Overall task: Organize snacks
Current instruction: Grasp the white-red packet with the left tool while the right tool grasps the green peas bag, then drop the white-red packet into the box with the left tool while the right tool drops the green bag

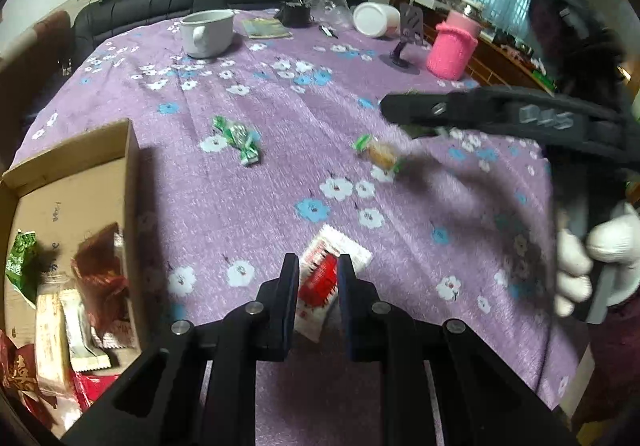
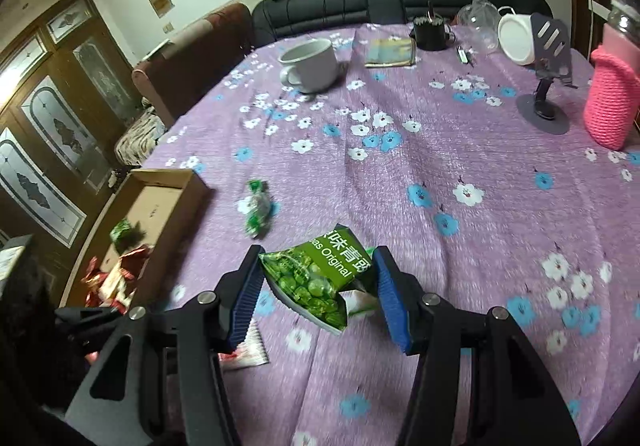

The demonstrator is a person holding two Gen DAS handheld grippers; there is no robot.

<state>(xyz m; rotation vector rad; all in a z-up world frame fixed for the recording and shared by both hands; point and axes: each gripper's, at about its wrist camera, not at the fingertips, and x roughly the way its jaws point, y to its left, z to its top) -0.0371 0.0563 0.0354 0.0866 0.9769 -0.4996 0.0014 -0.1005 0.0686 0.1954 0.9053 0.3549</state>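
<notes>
Snacks lie partly loose on the purple floral tablecloth and partly gathered in the cardboard box, which sits at the table's left edge. Left gripper — jaws drawn narrow, clamped on the red-and-white sachet that lies flat on the cloth just right of the box wall. Right gripper — jaws about half-wide, gripping the green pea packet by its two sides, the packet raised clear of the cloth. Loose items counted: two small green-wrapped sweets, one near the box and one beneath the right gripper. Box contents overlap; their number cannot be told. Open cloth spans the middle; a white cup, a pink knitted bottle and a phone stand line the far edge.
</notes>
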